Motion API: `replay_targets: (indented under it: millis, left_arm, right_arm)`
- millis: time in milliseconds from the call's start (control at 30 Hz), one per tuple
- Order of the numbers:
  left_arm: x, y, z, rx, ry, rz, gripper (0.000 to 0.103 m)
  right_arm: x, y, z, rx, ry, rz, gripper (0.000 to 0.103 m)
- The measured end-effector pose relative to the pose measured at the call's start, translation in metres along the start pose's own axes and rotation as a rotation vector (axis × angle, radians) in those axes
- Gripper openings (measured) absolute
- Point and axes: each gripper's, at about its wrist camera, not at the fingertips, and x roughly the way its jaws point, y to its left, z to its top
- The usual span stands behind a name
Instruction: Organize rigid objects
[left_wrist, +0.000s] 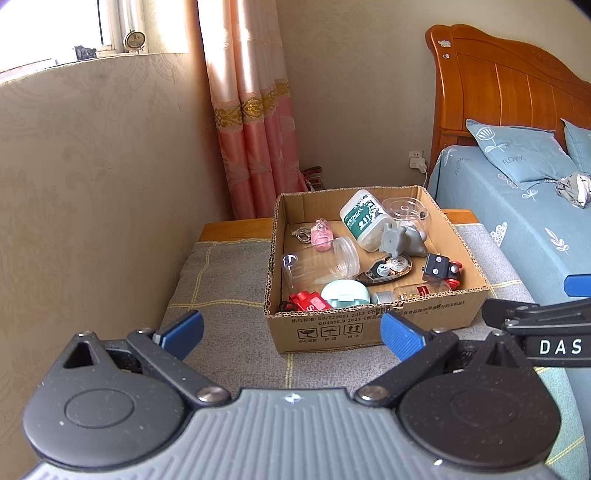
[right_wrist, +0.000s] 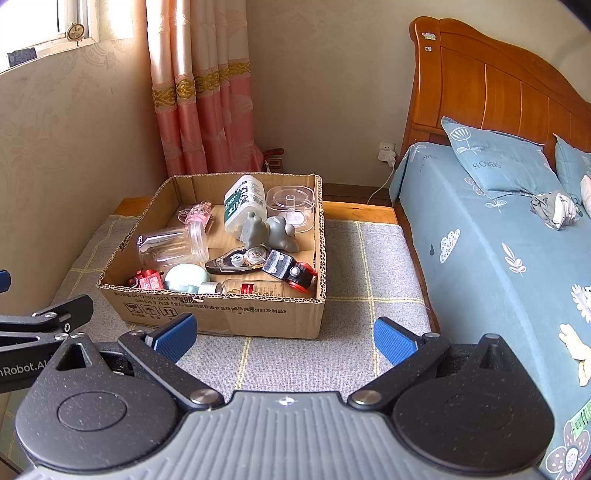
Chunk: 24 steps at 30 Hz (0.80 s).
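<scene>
A cardboard box (right_wrist: 229, 317) sits on a mat (right_wrist: 369, 258) laid over a low bench, with a bed (right_wrist: 498, 240) to its right and a curtain (right_wrist: 199, 110) behind. In the box, a jar (right_wrist: 173, 245) lies at the left, a bottle (right_wrist: 243, 203) leans at the back, and a toy figure (right_wrist: 269, 230) lies before that bottle.

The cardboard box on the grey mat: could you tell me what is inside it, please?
The cardboard box holds a green-labelled bottle, clear jar, grey figurine, mint case and red-wheeled toy. Anything beneath them is hidden.
</scene>
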Motion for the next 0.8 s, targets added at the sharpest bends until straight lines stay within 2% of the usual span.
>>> replay_targets:
  millis: [800]
  left_arm:
    - [-0.0066, -0.0015, -0.0016, 0.002, -0.005, 0.012, 0.102]
  right_arm:
    - [-0.0055, -0.0021, -0.0008, 0.001, -0.009, 0.000, 0.103]
